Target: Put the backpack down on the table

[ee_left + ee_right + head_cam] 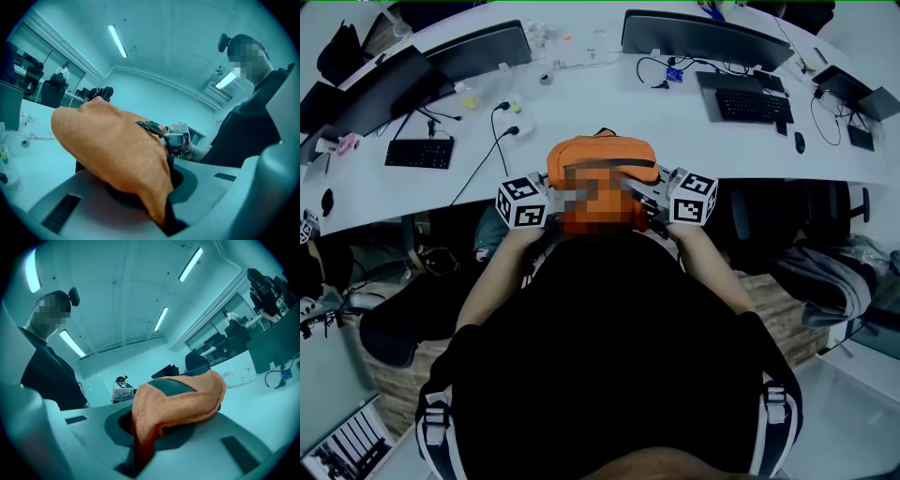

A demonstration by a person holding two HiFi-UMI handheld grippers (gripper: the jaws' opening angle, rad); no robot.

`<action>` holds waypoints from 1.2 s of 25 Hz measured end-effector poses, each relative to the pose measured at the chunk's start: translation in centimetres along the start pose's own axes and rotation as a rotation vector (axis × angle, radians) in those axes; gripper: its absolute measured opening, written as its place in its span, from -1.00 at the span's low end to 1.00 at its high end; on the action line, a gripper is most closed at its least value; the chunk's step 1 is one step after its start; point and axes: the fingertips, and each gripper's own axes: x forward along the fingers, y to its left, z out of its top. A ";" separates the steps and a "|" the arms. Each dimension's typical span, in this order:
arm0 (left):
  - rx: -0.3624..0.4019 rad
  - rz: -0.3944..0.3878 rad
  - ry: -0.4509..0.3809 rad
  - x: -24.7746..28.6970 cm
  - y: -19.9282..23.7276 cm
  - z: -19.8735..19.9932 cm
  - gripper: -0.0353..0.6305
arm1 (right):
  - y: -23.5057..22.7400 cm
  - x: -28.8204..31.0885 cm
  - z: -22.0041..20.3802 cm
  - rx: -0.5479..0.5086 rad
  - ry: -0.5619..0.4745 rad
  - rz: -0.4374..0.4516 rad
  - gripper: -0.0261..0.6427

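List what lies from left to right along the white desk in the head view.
Left black keyboard → orange fabric backpack → right black keyboard → small black mouse.

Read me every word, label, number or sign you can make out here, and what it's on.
Nothing here can be read as text.
The left marker cube and the right marker cube: black-and-white square patterns, no words.
The keyboard keys: too small to read.
The backpack: no label shows.

The backpack (600, 152) is orange with black trim — the table (600, 98) white, the marker cubes (521, 202) black-and-white squares.
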 end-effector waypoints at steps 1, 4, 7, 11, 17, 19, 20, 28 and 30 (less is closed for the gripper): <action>-0.001 0.000 -0.005 0.3 0.2 0.2 -0.74 | -0.3 -0.1 0.3 -0.004 0.002 -0.003 -0.77; -0.003 -0.003 -0.010 1.1 0.9 0.7 -0.74 | -1.3 -0.5 0.9 -0.008 0.004 -0.010 -0.77; 0.001 0.002 -0.002 2.0 1.9 1.3 -0.74 | -2.5 -0.9 1.5 0.003 -0.005 -0.011 -0.77; -0.002 0.008 0.009 2.7 2.8 2.0 -0.74 | -3.6 -1.0 2.2 0.003 -0.005 -0.010 -0.77; 0.000 0.026 0.018 3.7 4.3 2.9 -0.74 | -5.5 -1.2 3.2 -0.005 -0.004 -0.007 -0.77; -0.002 0.035 0.018 4.0 4.8 3.0 -0.74 | -6.0 -1.1 3.3 -0.006 0.002 -0.003 -0.77; -0.004 0.038 0.018 4.1 5.0 3.1 -0.74 | -6.3 -1.1 3.4 -0.006 0.005 0.000 -0.77; -0.018 0.075 0.008 5.4 7.1 3.8 -0.74 | -8.8 -1.2 4.2 0.003 0.024 0.021 -0.77; -0.020 0.085 0.003 5.7 7.6 4.0 -0.74 | -9.3 -1.1 4.6 -0.004 0.031 0.030 -0.77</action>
